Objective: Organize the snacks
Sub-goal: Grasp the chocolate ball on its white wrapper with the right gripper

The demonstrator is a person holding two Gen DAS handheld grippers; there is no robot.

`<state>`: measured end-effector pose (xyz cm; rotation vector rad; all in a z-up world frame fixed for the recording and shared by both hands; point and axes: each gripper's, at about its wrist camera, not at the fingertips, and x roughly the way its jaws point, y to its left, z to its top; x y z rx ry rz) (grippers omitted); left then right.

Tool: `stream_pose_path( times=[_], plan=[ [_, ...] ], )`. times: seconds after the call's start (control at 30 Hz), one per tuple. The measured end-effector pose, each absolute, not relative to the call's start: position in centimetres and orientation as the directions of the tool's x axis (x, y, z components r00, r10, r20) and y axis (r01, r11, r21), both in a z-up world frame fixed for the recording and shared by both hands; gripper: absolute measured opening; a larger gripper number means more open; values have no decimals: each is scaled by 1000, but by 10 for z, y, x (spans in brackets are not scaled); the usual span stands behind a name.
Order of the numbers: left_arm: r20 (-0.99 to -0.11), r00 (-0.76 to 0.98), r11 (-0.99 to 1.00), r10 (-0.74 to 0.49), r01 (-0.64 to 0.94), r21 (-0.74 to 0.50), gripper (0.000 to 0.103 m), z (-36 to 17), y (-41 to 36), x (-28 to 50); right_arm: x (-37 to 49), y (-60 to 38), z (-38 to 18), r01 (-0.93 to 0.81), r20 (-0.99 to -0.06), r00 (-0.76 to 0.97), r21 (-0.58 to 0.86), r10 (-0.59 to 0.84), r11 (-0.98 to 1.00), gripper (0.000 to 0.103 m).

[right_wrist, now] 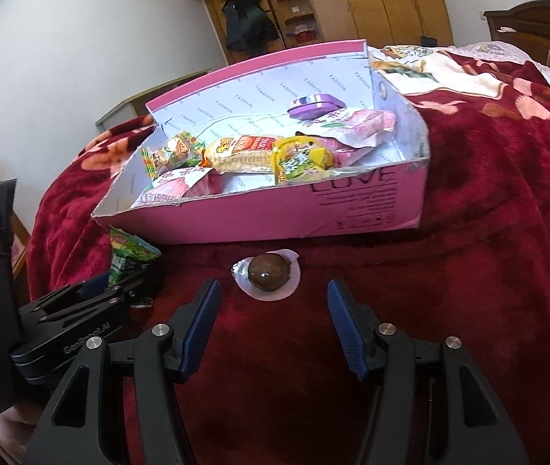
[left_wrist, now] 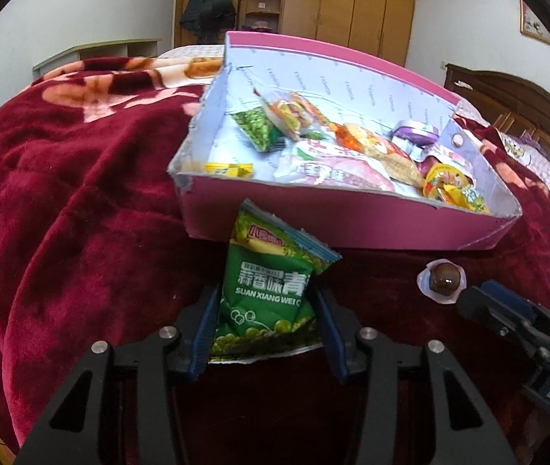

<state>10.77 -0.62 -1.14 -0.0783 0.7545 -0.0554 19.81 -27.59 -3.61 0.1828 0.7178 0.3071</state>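
Pinching in on a green pea packet (left_wrist: 271, 294), the left gripper (left_wrist: 267, 310) has its blue pads at the packet's two side edges, apparently touching; the foil does not look crumpled there, so I judge the grip light at best. No earlier view to compare.

Packet lies flat on the red blanket (left_wrist: 81, 213), just in front of the pink box (left_wrist: 333, 228), its top corner overlapping the box's front wall in the left wrist view. Long axis runs from 6 o'clock to 12 o'clock in that view, sealed top end toward the box, tipped slightly to 1 o'clock. That heading suits a straight lift over the wall.

Box already holds a jumble of wrapped snacks, so it seems to be the collecting place.

Right gripper (right_wrist: 275, 302) spread, nothing between its pads, hovering short of a round brown sweet in a clear cup (right_wrist: 267, 273), which sits at 12 o'clock from it, just before the box wall. Likely lined up as the next pick.
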Motion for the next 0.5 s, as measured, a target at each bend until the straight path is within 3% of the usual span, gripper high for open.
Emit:
stream_pose_path(
  times=[0.5],
  plan=[
    [-671,736,994,-94,27,-110,51,-17,-4,107,221,-251,-47,-173,-666,708,161,236,972,59]
  ],
)
